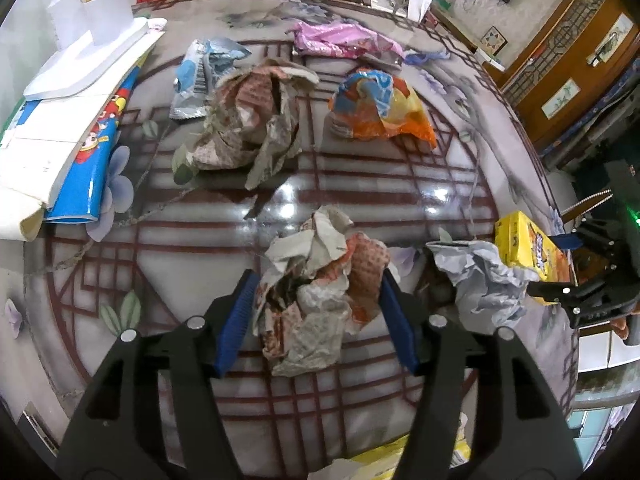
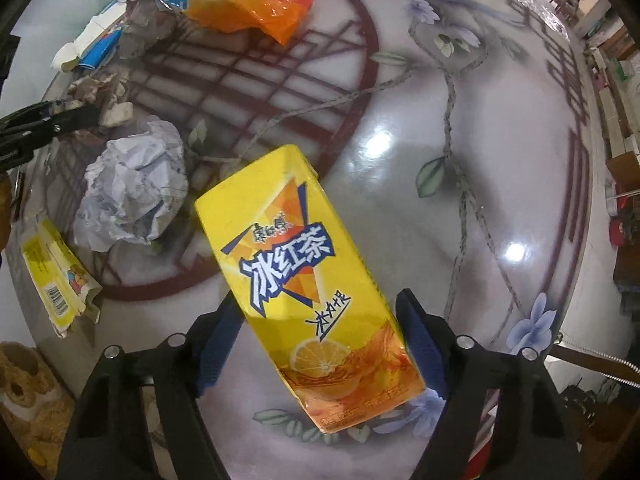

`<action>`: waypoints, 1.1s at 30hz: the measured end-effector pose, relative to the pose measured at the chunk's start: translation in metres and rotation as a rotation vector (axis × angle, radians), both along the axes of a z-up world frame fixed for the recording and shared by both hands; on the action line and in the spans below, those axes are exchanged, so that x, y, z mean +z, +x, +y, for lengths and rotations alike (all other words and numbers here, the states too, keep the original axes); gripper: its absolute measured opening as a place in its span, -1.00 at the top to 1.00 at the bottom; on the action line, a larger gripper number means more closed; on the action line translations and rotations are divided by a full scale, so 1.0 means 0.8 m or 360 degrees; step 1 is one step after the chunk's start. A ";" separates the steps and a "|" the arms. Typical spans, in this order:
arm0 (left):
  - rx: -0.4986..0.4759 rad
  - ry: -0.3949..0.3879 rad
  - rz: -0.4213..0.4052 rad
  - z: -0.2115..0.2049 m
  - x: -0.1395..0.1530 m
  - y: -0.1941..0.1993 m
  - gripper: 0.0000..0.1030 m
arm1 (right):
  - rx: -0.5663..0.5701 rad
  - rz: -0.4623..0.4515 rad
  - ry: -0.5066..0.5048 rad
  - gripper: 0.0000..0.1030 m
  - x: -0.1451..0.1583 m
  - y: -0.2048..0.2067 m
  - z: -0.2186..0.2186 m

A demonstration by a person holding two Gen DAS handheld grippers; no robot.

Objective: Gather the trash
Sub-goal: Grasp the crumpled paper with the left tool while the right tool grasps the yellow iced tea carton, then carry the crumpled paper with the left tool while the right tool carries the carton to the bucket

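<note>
On a glossy round table printed with red lattice and pale flowers (image 1: 168, 264), the left gripper (image 1: 316, 304) has its blue-padded fingers spread on either side of a crumpled wad of brown-and-white patterned paper (image 1: 316, 292); the pads sit close to the wad's sides, but whether they press it cannot be told. Just to the right of this gripper lies a crumpled ball of white paper (image 1: 480, 280), and beyond that stands a yellow iced-tea carton (image 1: 524, 244) between the fingers of the right gripper (image 1: 560, 264). Farther ahead of the left gripper lie a second, larger wad of patterned paper (image 1: 248, 128), an orange plastic snack wrapper (image 1: 384, 108), a blue-and-white foil wrapper (image 1: 196, 76) and a pink plastic bag (image 1: 340, 40). In the right wrist view, the right gripper (image 2: 320, 340) has its jaws apart around the carton (image 2: 304, 272), which lies tilted between the pads with a gap showing on the right side. To its left sit the white paper ball (image 2: 132, 188) and a flattened yellow wrapper with a barcode (image 2: 56, 280).
</note>
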State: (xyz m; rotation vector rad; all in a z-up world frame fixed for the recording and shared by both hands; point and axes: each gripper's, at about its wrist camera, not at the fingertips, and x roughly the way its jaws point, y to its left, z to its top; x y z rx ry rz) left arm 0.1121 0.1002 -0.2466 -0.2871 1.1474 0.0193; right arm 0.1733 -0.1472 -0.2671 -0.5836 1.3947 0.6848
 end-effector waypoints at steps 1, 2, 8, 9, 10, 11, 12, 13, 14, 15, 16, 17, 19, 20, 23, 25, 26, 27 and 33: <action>0.0002 -0.0002 0.0002 -0.001 -0.001 0.001 -0.01 | -0.0020 0.0003 0.0017 -0.40 0.002 -0.005 -0.001; 0.0008 -0.0001 -0.0004 -0.001 0.001 0.000 0.11 | -0.0057 0.0012 0.0050 -0.38 0.004 -0.009 -0.003; 0.0027 0.0014 -0.0047 0.000 0.012 -0.006 0.32 | -0.0489 0.0083 0.0338 -0.35 0.024 -0.026 -0.020; 0.0030 0.0013 -0.0054 0.000 0.014 -0.008 0.33 | -0.0569 0.0093 0.0388 -0.34 0.028 -0.030 -0.023; 0.0032 0.0008 -0.0070 -0.001 0.019 -0.012 0.33 | -0.0653 0.0089 0.0433 -0.34 0.032 -0.037 -0.029; 0.0031 0.0009 -0.0082 -0.002 0.022 -0.014 0.33 | -0.0700 0.0071 0.0455 -0.34 0.037 -0.043 -0.030; 0.0028 0.0012 -0.0100 -0.004 0.026 -0.017 0.33 | -0.0748 0.0047 0.0483 -0.34 0.044 -0.050 -0.033; 0.0018 0.0020 -0.0124 -0.007 0.034 -0.020 0.33 | -0.0797 0.0020 0.0519 -0.34 0.051 -0.057 -0.037; 0.0009 0.0029 -0.0143 -0.009 0.039 -0.023 0.33 | -0.0831 -0.0007 0.0542 -0.34 0.060 -0.065 -0.036; -0.0004 0.0045 -0.0169 -0.013 0.048 -0.026 0.33 | -0.0864 -0.0045 0.0560 -0.34 0.067 -0.070 -0.041; -0.0015 0.0060 -0.0187 -0.016 0.055 -0.028 0.33 | -0.0906 -0.0115 0.0570 -0.34 0.078 -0.078 -0.045; -0.0021 0.0074 -0.0200 -0.019 0.060 -0.030 0.33 | -0.0931 -0.0165 0.0573 -0.34 0.087 -0.086 -0.039; -0.0034 0.0111 -0.0241 -0.028 0.075 -0.034 0.33 | -0.1006 -0.0265 0.0610 -0.34 0.110 -0.100 -0.047; -0.0037 0.0115 -0.0261 -0.032 0.082 -0.036 0.34 | -0.1041 -0.0280 0.0644 -0.34 0.117 -0.105 -0.050; -0.0053 0.0125 -0.0320 -0.043 0.102 -0.042 0.34 | -0.1111 -0.0296 0.0714 -0.34 0.134 -0.122 -0.067; -0.0076 0.0132 -0.0366 -0.053 0.115 -0.048 0.33 | -0.1120 -0.0329 0.0718 -0.34 0.141 -0.133 -0.070; -0.0086 0.0137 -0.0382 -0.057 0.120 -0.050 0.33 | -0.1123 -0.0348 0.0718 -0.34 0.145 -0.136 -0.073; -0.0097 0.0140 -0.0398 -0.060 0.124 -0.053 0.33 | -0.1130 -0.0363 0.0724 -0.34 0.149 -0.140 -0.077; -0.0158 0.0134 -0.0484 -0.085 0.149 -0.067 0.33 | -0.1175 -0.0440 0.0769 -0.34 0.168 -0.161 -0.090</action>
